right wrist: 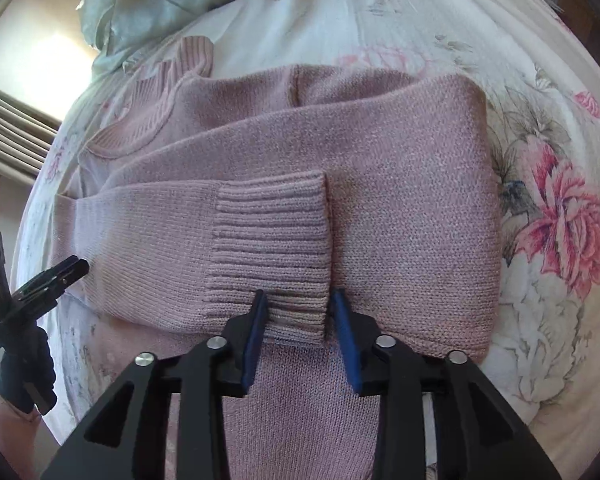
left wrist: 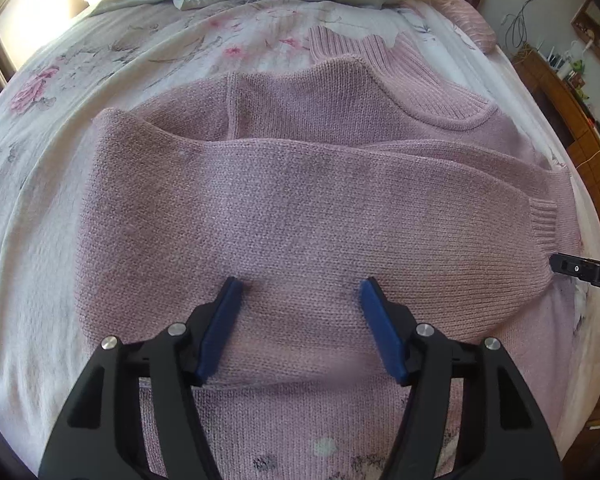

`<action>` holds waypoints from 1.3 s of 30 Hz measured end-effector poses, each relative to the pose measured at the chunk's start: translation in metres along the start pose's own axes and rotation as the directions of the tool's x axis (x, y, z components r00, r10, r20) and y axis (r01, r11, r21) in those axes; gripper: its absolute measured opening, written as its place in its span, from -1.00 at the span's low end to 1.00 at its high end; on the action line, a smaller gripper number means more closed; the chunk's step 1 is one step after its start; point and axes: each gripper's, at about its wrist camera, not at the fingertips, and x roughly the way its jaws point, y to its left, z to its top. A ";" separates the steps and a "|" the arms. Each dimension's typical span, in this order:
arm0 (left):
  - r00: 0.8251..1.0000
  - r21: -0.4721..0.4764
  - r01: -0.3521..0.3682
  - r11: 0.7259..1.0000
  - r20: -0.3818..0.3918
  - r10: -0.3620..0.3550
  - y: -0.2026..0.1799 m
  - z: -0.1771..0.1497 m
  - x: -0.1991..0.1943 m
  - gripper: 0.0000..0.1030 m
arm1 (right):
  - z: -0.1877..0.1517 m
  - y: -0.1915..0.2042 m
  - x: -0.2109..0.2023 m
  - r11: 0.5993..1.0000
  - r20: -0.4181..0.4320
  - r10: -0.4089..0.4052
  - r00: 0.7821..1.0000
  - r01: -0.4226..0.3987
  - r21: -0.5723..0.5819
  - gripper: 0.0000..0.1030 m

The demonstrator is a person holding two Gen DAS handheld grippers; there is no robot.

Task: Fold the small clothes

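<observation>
Pink sweater (left wrist: 300, 208) on bed (left wrist: 40, 184), sleeves folded across. My left fingers (left wrist: 300, 292) apart; right fingers (right wrist: 298, 300) apart, straddling cuff (right wrist: 272, 248).

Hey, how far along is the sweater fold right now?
Done: both sleeves lie folded across the chest of the pink sweater, the ribbed cuff lying on top. In hand: nothing gripped; the left gripper and right gripper have open jaws, the right straddling the cuff edge. Left: folding the body from hem up toward the collar.
</observation>
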 end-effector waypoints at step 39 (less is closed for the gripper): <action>0.920 -0.103 0.381 0.919 0.144 -0.365 -0.003 0.174 0.051 -0.85 | 0.194 0.083 0.050 0.922 0.094 0.384 0.918 -0.375 -0.098 -0.61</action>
